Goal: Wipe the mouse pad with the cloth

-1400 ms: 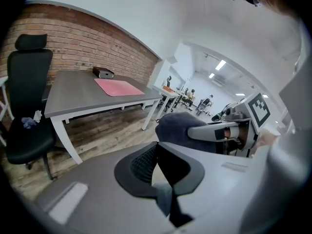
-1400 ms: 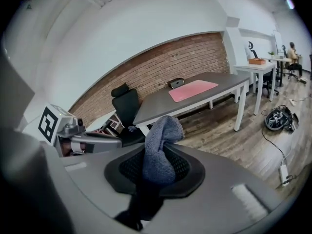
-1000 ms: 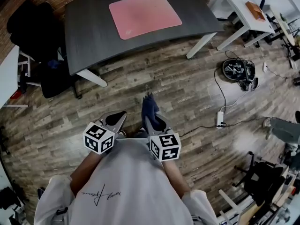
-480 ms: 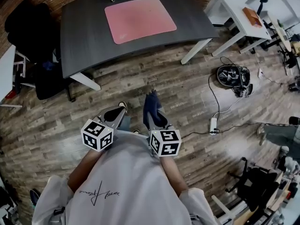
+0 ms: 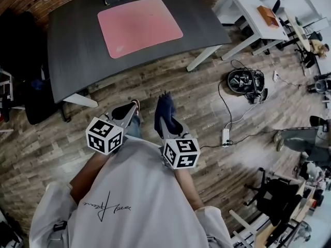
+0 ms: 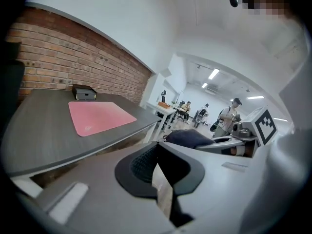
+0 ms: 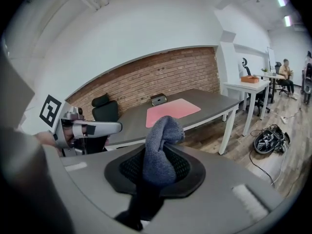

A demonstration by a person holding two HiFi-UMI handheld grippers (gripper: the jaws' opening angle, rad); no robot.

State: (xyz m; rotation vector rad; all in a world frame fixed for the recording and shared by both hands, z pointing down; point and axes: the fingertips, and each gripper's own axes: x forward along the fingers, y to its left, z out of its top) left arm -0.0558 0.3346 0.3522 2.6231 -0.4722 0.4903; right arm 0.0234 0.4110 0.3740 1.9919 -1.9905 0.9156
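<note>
**Wiping not yet begun**

The cloth (image 5: 164,107) is clamped in the right tool (image 5: 165,119), well short of the pad (image 5: 138,26), which lies on the counter (image 5: 72,61). The left tool (image 5: 126,113) is closed on nothing, equally short of the pad. No wiping is judged done; the approach and every stroke are left. Dirt on the pad cannot be made out, and the cloth's tail is hidden inside the tool.

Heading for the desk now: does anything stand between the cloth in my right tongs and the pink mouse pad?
Nothing visible does. Only wood floor lies between the cloth and the desk, and the mouse pad lies uncovered.
</note>
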